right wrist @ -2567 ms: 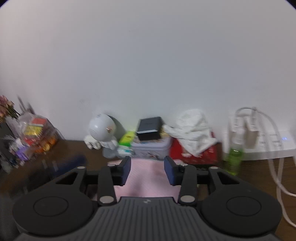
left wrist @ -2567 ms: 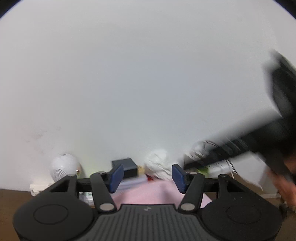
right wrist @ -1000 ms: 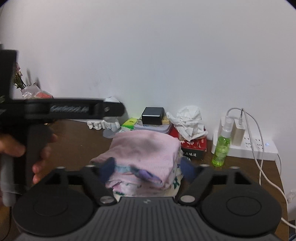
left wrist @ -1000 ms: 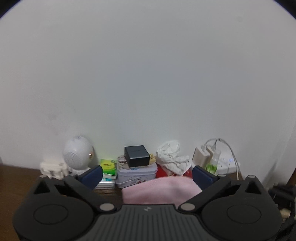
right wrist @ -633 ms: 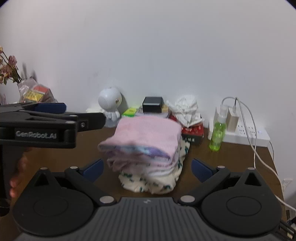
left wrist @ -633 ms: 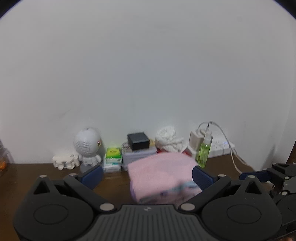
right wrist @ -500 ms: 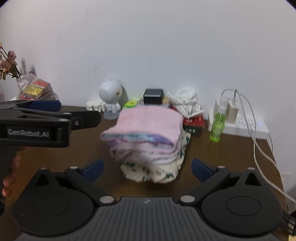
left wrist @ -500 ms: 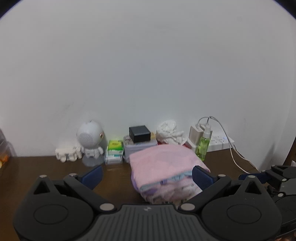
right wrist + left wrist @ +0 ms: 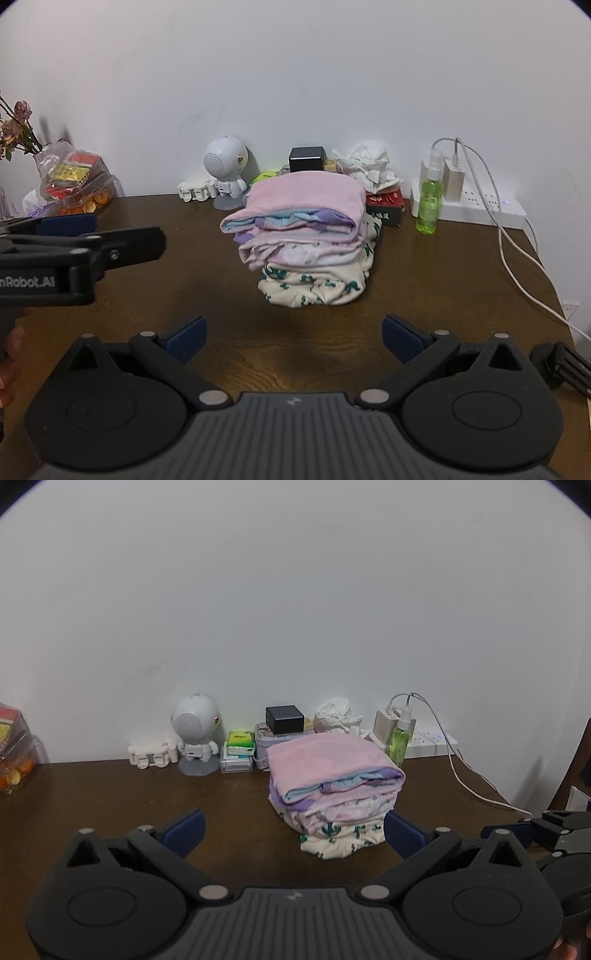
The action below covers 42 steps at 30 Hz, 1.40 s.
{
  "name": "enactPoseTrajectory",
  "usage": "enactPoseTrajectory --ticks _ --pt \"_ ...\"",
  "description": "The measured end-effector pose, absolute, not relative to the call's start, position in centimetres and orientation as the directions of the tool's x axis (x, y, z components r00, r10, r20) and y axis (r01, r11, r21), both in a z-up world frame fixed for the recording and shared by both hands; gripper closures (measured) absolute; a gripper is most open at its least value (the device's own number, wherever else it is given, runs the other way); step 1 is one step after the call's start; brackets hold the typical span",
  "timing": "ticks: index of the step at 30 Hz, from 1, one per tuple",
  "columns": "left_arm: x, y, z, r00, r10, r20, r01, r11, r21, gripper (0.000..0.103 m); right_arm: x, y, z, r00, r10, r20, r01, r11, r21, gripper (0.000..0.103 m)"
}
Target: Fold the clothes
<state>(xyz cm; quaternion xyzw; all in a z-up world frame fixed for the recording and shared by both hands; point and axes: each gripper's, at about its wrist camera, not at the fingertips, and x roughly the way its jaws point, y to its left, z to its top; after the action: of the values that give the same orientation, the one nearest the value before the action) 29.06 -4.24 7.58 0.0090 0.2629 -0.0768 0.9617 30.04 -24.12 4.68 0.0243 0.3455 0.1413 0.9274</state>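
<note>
Now that both tongs have backed away, the pink garment lies released on top of the stack of folded clothes at 12 o'clock on the counter; this fold looks finished. Left tongs and right tongs gape wide, empty. The left tongs' body reads "nRobot.AI"

Bare surface is lying open near and left of the folded stack; clutter is crowding the far wall.
</note>
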Motion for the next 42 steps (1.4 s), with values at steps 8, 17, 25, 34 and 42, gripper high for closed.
enactPoseTrajectory --ticks 8,17,25,34,42 --pt "25.7 -3.2 6.9 0.848 -0.141 -0.512 0.147 0.989 -0.028 0.0 26.6 -24.0 4.5 0.731 0.256 -0.632 -0.235 0.965 0.119 0.0" --pt "20.1 -2.1 5.7 0.86 -0.126 -0.495 0.139 0.99 -0.011 0.0 21.5 -23.1 4.6 0.759 0.216 -0.615 -0.225 0.972 0.064 0.0" --pt "14.5 -0.6 4.2 0.841 -0.164 -0.515 0.148 0.986 -0.073 0.0 16.3 -22.0 4.2 0.754 0.233 -0.614 -0.271 0.962 0.033 0.0" --pt "9.0 0.6 3.0 0.839 -0.202 -0.505 0.169 0.979 -0.112 0.0 11.2 -21.9 2.4 0.762 0.233 -0.604 -0.278 0.96 0.02 0.0" --pt "4.7 1.3 1.3 0.839 -0.191 -0.51 0.166 0.982 -0.094 0.0 7.2 -23.4 0.6 0.787 0.207 -0.581 -0.22 0.974 0.049 0.0"
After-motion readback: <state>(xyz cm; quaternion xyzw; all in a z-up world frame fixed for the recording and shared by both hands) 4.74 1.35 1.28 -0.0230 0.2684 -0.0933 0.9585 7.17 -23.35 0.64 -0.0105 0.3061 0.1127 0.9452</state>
